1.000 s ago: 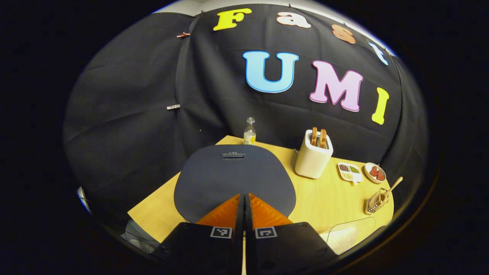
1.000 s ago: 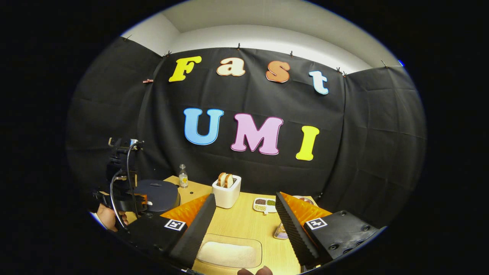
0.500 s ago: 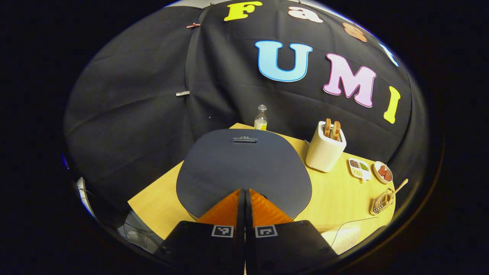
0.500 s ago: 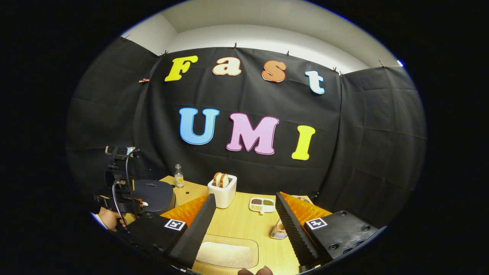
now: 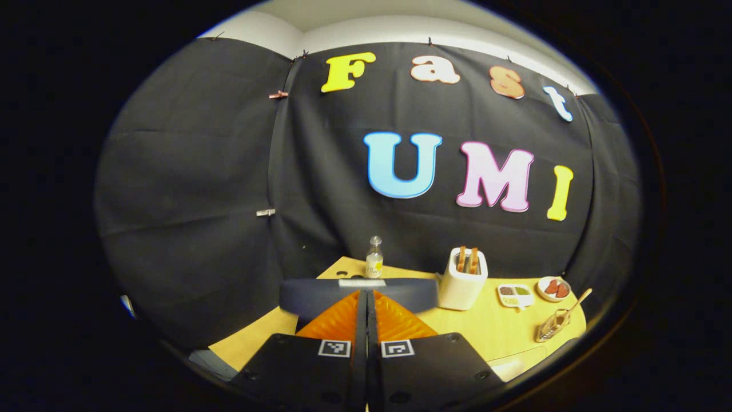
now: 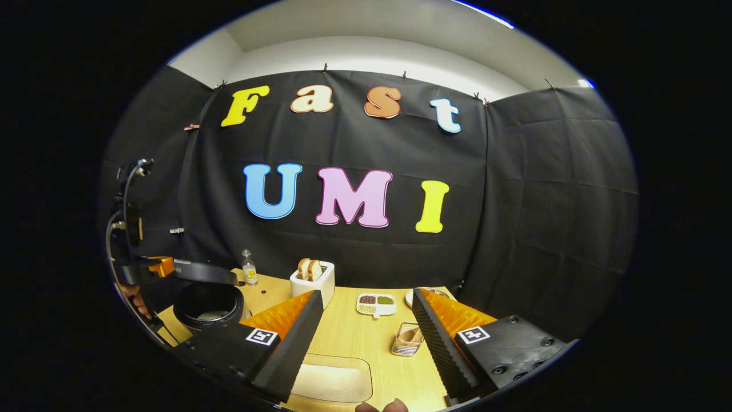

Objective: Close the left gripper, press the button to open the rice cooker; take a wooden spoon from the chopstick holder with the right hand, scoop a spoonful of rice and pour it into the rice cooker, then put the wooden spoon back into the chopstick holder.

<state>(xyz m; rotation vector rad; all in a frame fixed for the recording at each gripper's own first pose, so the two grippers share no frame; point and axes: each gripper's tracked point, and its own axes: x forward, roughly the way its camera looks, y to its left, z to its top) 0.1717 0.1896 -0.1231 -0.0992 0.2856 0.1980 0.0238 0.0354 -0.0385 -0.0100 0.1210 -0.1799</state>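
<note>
At the table's left end, seen from the right gripper view, one dark round rice cooker [image 6: 209, 306] stands open, its flat dark lid [image 6: 206, 272] raised level above the black pot, whose bottom looks pale. One left gripper [image 6: 161, 266], orange-fingered, sits at the lid's near edge, with a hand [image 6: 132, 294] below it. From the left gripper view, this gripper's [image 5: 366, 312] two orange fingers are pressed together with no gap and nothing between them, and the lid [image 5: 359, 292] shows edge-on just beyond their tips.

Farther right on the pale wooden table [image 6: 354, 337], one wire chopstick holder [image 6: 407, 340] holds one wooden spoon [image 5: 575, 303], its handle leaning up and to the right in the left gripper view. One clear rectangular tray of white rice [image 6: 330, 380] lies at the table's near edge, between the two fingers of the right gripper [image 6: 366, 323], which are spread wide and hold nothing.

Along the back stand one small glass bottle with a yellow label [image 6: 248, 269], one white toaster [image 6: 312, 280] with two slices of bread in it, one white divided dish of grains [image 6: 376, 304] and one round plate of red pieces [image 5: 553, 288].
</note>
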